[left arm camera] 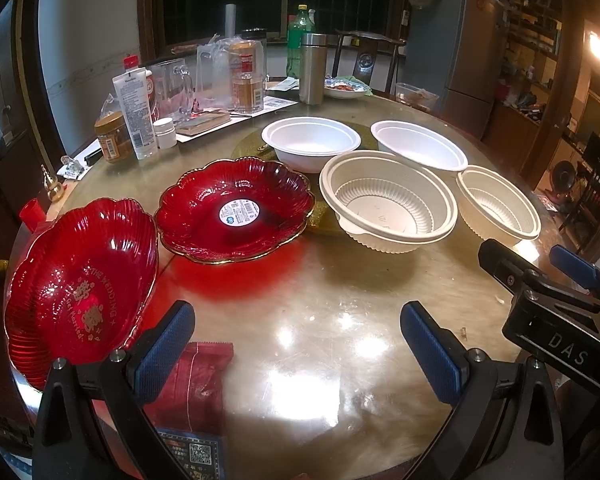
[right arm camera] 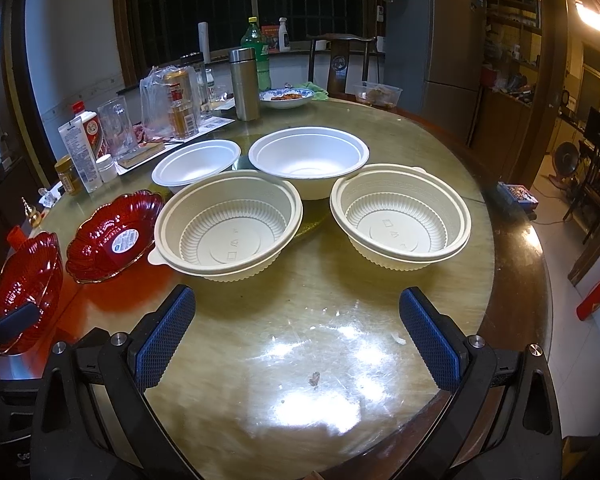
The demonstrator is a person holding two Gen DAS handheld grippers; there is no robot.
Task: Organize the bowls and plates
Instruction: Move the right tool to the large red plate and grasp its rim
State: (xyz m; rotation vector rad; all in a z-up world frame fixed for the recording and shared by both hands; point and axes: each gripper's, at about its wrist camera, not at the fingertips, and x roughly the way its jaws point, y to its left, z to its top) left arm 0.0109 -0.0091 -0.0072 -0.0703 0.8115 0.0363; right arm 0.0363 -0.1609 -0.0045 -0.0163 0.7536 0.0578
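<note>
- Round glossy desk (right arm camera: pixel 300 360) filling most of both views, bare and shiny at lower centre, cluttered with bottles, jars and glasses toward the upper left.
- Four pale disposable bowls in all, none nested yet. Two ribbed cream bowls nearest: one at centre left (right arm camera: pixel 228 224), one at centre right (right arm camera: pixel 400 220) of the right wrist view. Two smooth white bowls behind them: one at left (right arm camera: pixel 196 166), one at centre (right arm camera: pixel 308 160). All upright; near pair apart from each other.
- Two red scalloped plates at the left. One with a round white sticker (left arm camera: pixel 234 210) lying flat on the desk; the other, with gold lettering (left arm camera: pixel 80 296), tilted up at the lower left of the left wrist view, just beside the left jaws; whether gripped or leaning, cannot tell.
- Left gripper (left arm camera: pixel 296 344) at the bottom of its view, blue-padded jaws spread wide, nothing between them.
- Right gripper (right arm camera: pixel 296 340) likewise low in its view, jaws wide, holding nothing.
- Progress, as a judgement: barely begun; no stacks visible, plates unstacked, bowls unsorted, all gathering left to do.
</note>
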